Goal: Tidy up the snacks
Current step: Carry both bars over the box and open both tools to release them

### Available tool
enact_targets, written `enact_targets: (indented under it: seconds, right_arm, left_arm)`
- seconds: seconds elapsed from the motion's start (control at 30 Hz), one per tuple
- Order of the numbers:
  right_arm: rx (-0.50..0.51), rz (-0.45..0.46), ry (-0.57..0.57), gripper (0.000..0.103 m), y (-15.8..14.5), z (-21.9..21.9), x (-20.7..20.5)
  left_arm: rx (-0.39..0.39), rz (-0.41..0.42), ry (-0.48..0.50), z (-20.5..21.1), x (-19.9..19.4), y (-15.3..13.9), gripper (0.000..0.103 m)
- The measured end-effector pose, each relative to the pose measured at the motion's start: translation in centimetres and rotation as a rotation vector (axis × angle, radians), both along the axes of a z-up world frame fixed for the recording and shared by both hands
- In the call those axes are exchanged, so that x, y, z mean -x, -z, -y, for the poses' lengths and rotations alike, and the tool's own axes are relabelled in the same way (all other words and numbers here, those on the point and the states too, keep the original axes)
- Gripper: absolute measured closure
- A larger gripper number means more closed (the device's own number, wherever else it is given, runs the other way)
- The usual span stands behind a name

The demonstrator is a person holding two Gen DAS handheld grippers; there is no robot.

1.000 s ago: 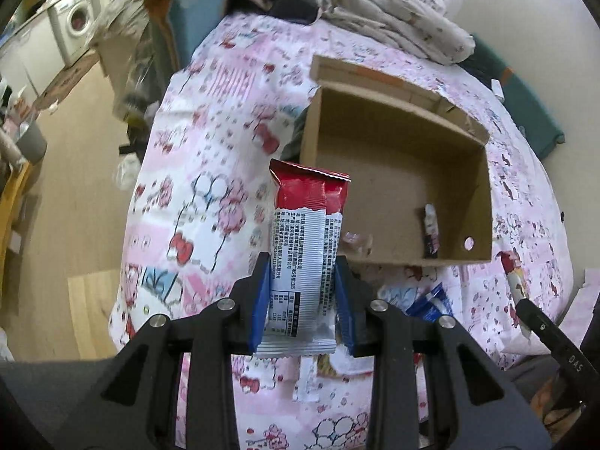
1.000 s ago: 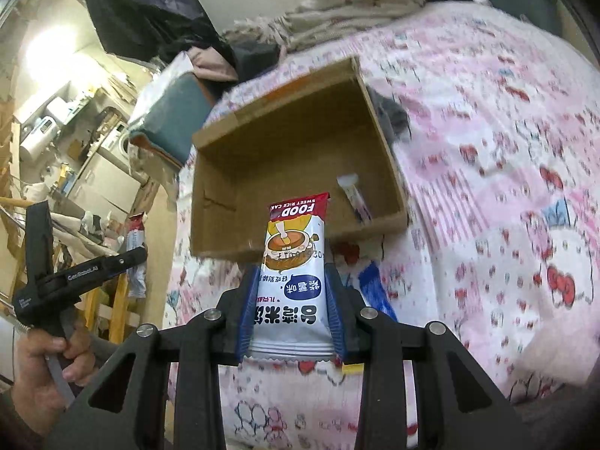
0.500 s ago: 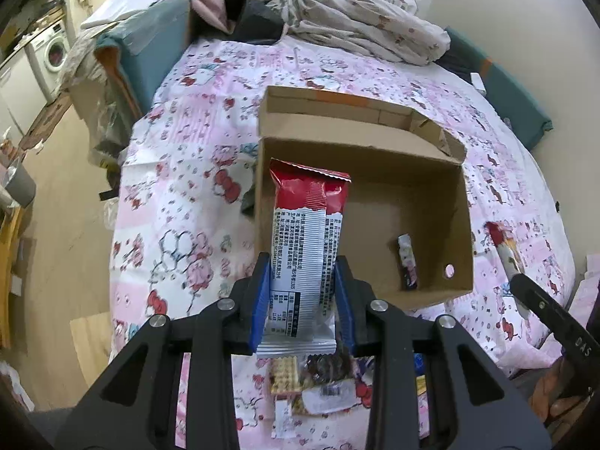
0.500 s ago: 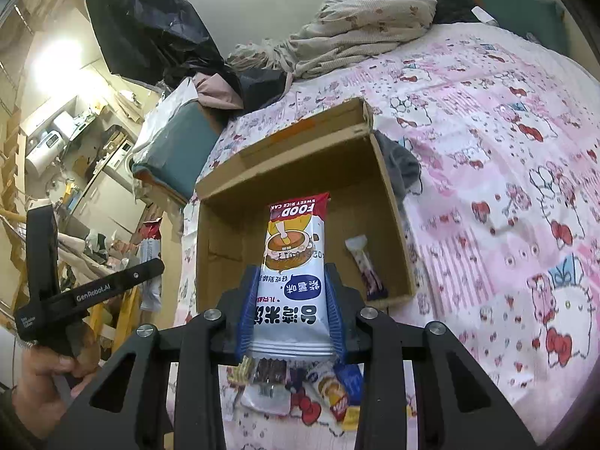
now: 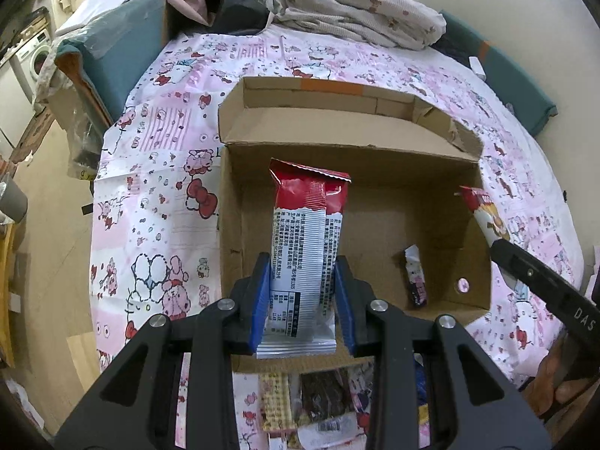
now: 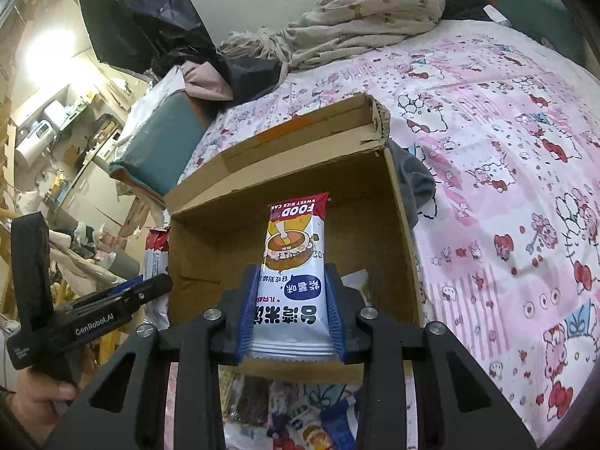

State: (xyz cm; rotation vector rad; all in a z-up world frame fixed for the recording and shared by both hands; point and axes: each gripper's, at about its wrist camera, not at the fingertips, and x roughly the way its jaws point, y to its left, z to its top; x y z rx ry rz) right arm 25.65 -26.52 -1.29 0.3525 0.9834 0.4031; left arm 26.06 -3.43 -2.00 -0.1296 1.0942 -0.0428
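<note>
My left gripper (image 5: 302, 302) is shut on a red and white snack packet (image 5: 305, 240), held upright over the near left part of an open cardboard box (image 5: 375, 157). My right gripper (image 6: 291, 307) is shut on a white rice cake packet (image 6: 292, 258) with a red top, held upright over the box (image 6: 401, 225). One small dark snack bar (image 5: 416, 281) lies on the box floor at the right. Several loose snacks (image 5: 318, 401) lie on the bed in front of the box. The right gripper also shows in the left wrist view (image 5: 502, 243), and the left in the right wrist view (image 6: 157, 285).
The box stands on a bed with a pink cartoon sheet (image 5: 157, 172). A crumpled blanket (image 5: 356, 11) and dark clothes lie at the far end. A teal cushion (image 5: 108, 56) sits at the left bed edge, with the floor beyond. A grey cloth (image 6: 416, 187) lies by the box's right wall.
Both grippers have moved forward and over the box with their packets still held. The box now fills more of both views.
</note>
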Motion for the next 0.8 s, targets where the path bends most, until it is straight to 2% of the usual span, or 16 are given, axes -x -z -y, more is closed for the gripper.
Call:
enact_targets:
  seconds: [0.3,0.6,0.8]
  right_arm:
    - [0.039,-0.016,-0.016,0.068,2.1,-1.1,-2.6]
    - [0.036,-0.033,-0.026,0.068,3.8,-1.4,-3.9]
    - [0.037,-0.047,-0.028,0.068,4.7,-1.4,-4.4]
  left_arm:
    - [-0.019,-0.022,0.017,0.8,-2.3,2.3,0.075]
    - [-0.025,-0.016,0.027,1.3,-3.7,3.7,0.075]
    - [-0.059,0.0,0.056,2.1,-3.9,4.3,0.075]
